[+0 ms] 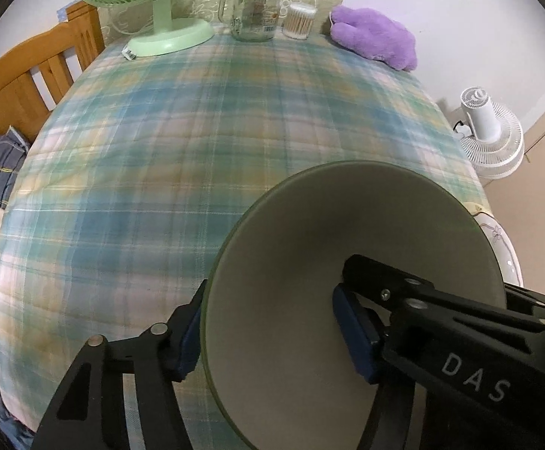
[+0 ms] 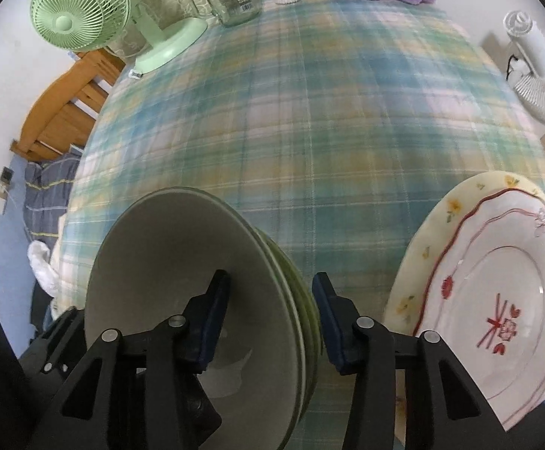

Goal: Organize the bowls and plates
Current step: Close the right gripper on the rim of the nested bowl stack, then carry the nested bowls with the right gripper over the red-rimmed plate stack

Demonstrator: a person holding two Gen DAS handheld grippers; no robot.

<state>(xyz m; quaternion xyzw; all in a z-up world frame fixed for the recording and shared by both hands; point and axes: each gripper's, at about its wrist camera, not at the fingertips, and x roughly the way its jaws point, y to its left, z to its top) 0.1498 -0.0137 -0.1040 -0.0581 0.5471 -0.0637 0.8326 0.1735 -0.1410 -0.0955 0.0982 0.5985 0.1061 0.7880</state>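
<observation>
A stack of nested pale green bowls (image 1: 328, 225) stands on the plaid tablecloth (image 1: 197, 131) near the front edge. My left gripper (image 1: 272, 322) straddles the stack's left rim, one finger outside and one inside, with a gap to the wall, so it is open. In the right wrist view my right gripper (image 2: 270, 288) straddles the right rim of the bowls (image 2: 167, 247), also open, pads close to the wall. To the right lies a clear red-patterned plate (image 2: 497, 318) on a cream flowered plate (image 2: 433, 232).
At the table's far end stand a green desk fan (image 1: 160, 11), a glass jar mug (image 1: 253, 7), a tub of cotton swabs (image 1: 299, 20) and a purple plush (image 1: 377, 35). A white fan (image 1: 486, 131) stands off the right edge, a wooden frame (image 1: 29, 78) and bedding on the left.
</observation>
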